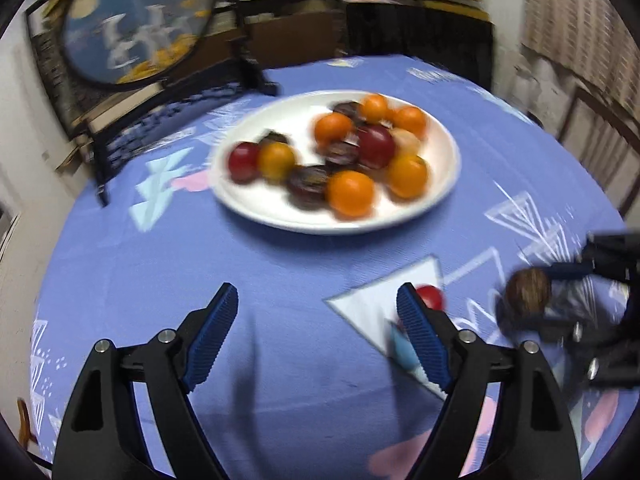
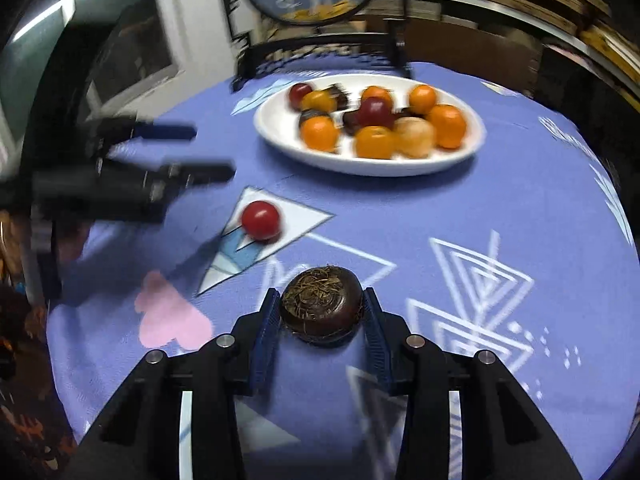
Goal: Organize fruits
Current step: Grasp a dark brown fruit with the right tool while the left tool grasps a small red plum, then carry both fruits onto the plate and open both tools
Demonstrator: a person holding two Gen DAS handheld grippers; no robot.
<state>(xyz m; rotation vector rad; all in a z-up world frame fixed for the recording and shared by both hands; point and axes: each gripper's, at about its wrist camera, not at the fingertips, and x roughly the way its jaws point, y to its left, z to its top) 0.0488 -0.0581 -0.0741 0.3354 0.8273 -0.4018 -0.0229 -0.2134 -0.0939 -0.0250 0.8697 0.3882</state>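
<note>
A white plate (image 1: 244,196) holds several orange, red and dark purple fruits; it also shows in the right wrist view (image 2: 276,136). A red fruit (image 2: 261,220) lies alone on the blue cloth in front of the plate, and peeks from behind my left gripper's right finger (image 1: 431,297). My right gripper (image 2: 322,306) is shut on a dark brown round fruit (image 2: 321,304) just above the cloth; the same fruit shows in the left wrist view (image 1: 527,291). My left gripper (image 1: 318,300) is open and empty, left of the red fruit.
The round table wears a blue patterned cloth (image 1: 280,264). A round painted screen on a dark stand (image 1: 136,24) sits at the table's far left edge behind the plate. Shelves and boxes stand behind the table.
</note>
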